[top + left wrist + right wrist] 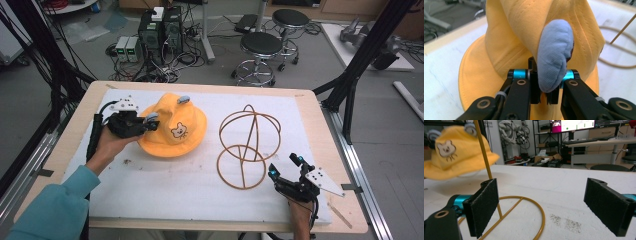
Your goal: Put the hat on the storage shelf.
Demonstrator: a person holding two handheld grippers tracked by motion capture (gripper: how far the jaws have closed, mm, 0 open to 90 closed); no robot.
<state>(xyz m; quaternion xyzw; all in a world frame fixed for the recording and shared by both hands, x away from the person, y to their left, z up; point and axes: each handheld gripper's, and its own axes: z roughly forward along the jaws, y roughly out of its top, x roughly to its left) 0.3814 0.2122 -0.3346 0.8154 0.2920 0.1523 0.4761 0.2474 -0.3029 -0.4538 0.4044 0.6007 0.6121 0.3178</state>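
Note:
A yellow bucket hat (pixel 172 125) with a bear face and two blue-grey ears sits left of centre on the white mat. My left gripper (pixel 150 120) is at its left side, shut on one blue-grey ear (pixel 555 57). The jaws pinch the ear's base with the hat's crown (pixel 506 50) behind it. In the right gripper view the hat (pixel 451 157) looks raised and tilted above the mat. A gold wire hat stand (pixel 248 145) stands right of the hat. My right gripper (pixel 286 167) stays open just off the stand's base ring, with nothing between its pads (pixel 484 207).
The white mat (pixel 175 190) covers most of the wooden table (pixel 330 125). A black frame post (pixel 360 65) rises at the table's right rear. Two stools (pixel 260 47) and computer boxes (pixel 160 30) stand on the floor beyond the far edge.

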